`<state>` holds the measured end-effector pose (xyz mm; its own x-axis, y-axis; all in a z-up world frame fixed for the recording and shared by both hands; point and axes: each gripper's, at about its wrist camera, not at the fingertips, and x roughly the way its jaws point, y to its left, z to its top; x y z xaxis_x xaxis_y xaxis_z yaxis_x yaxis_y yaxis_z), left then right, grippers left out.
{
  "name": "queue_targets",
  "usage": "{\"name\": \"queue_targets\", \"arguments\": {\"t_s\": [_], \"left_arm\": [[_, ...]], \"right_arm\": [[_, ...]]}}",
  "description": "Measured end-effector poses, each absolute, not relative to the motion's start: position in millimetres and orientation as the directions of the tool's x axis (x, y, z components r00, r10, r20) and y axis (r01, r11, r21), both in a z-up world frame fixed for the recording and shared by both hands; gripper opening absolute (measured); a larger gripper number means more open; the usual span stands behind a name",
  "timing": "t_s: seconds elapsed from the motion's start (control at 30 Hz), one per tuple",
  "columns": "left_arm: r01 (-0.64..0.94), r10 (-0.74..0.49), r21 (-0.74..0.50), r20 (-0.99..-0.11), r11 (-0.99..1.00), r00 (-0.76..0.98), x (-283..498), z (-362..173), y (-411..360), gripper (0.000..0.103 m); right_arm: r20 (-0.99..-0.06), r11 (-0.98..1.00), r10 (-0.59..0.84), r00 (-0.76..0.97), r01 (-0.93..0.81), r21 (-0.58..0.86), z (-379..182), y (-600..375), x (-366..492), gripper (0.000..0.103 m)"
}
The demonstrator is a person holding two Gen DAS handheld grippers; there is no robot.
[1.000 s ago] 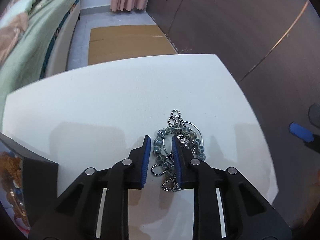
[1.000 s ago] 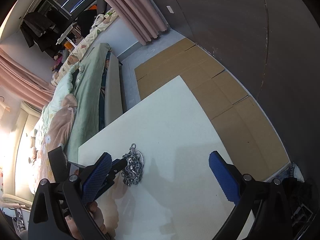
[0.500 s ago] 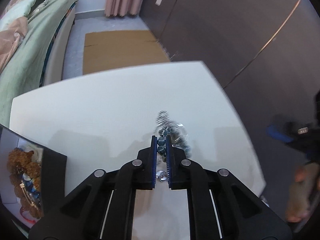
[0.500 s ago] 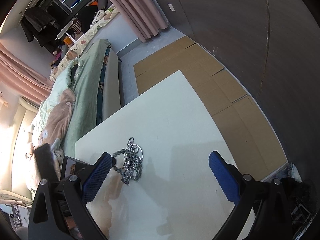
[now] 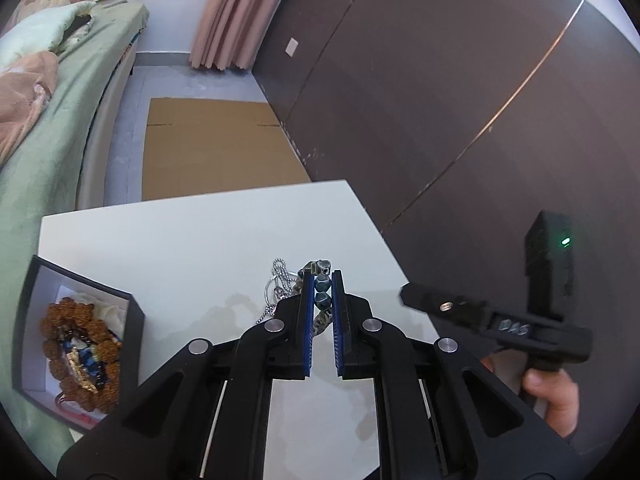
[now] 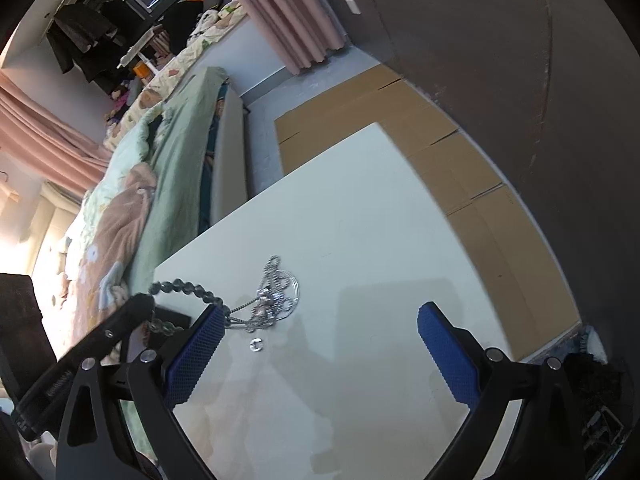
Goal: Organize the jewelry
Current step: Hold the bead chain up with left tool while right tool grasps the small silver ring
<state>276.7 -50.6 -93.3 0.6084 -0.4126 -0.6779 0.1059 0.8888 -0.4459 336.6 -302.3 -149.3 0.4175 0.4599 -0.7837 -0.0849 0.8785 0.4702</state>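
My left gripper (image 5: 321, 280) is shut on a blue-green beaded bracelet (image 5: 322, 292) and holds it lifted above the white table (image 5: 192, 248). The bracelet also shows in the right wrist view (image 6: 188, 290), hanging stretched from the left gripper's tip. A silver ball chain and ring (image 6: 276, 292) lie in a tangle on the table, still caught with the bracelet. A small silver clasp (image 6: 256, 345) lies loose nearby. My right gripper (image 6: 320, 340) is open and empty, above the table to the right.
A black box (image 5: 76, 344) with brown bead bracelets and other jewelry sits at the table's left edge. A bed with green covers (image 5: 40, 128) stands left. Flat cardboard (image 5: 212, 148) lies on the floor beyond the table. A dark wall (image 5: 440, 100) runs along the right.
My left gripper closed on the beaded bracelet and lifted it up and back, pulling it out of the pile. The chain was dragged a little. The right gripper stayed open.
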Motion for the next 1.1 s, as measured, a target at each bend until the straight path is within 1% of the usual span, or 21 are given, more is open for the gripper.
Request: {"name": "queue_targets", "arguments": {"t_s": [0.13,0.27,0.37,0.43,0.5,0.57,0.73,0.83,0.97,1.1], "left_arm": [[0.111,-0.421,-0.461,-0.652,0.880,0.631,269.2,-82.1,-39.0,0.009],[0.114,-0.417,-0.467,-0.623,0.877,0.662,261.8,-68.7,-29.7,0.009],[0.096,-0.399,-0.466,-0.612,0.879,0.683,259.1,-64.2,-17.3,0.009],[0.079,-0.391,-0.476,-0.605,0.876,0.694,257.8,-63.6,-6.2,0.009],[0.061,-0.379,-0.480,-0.602,0.875,0.703,255.7,-62.9,4.1,0.009],[0.049,-0.373,-0.486,-0.599,0.873,0.708,253.9,-63.5,12.7,0.009],[0.030,-0.361,-0.490,-0.597,0.871,0.717,248.4,-64.0,29.6,0.009],[0.022,-0.357,-0.493,-0.597,0.870,0.718,246.7,-64.3,35.4,0.009],[0.015,-0.354,-0.499,-0.593,0.866,0.723,243.1,-63.4,42.8,0.009],[0.010,-0.352,-0.503,-0.589,0.864,0.728,238.6,-62.4,47.1,0.009]], "right_arm": [[-0.780,0.862,0.495,0.383,-0.107,0.495,-155.0,-288.8,338.6,0.079],[-0.794,0.866,0.496,0.352,-0.129,0.484,-161.4,-271.2,339.3,0.077],[-0.803,0.865,0.501,0.323,-0.155,0.477,-165.8,-257.6,338.2,0.067],[-0.814,0.867,0.497,0.299,-0.181,0.463,-168.9,-246.5,337.0,0.055],[-0.833,0.874,0.482,0.270,-0.213,0.437,-173.9,-231.6,335.3,0.048],[-0.848,0.880,0.465,0.253,-0.241,0.410,-178.4,-219.1,333.4,0.045],[-0.887,0.905,0.393,0.243,-0.274,0.326,-188.7,-196.2,332.1,0.029],[-0.903,0.915,0.358,0.237,-0.284,0.287,-195.9,-185.4,331.8,0.026],[-0.913,0.918,0.335,0.233,-0.299,0.261,-200.4,-173.3,331.6,0.026],[-0.925,0.927,0.299,0.236,-0.303,0.222,-205.6,-163.9,331.3,0.021]]}}
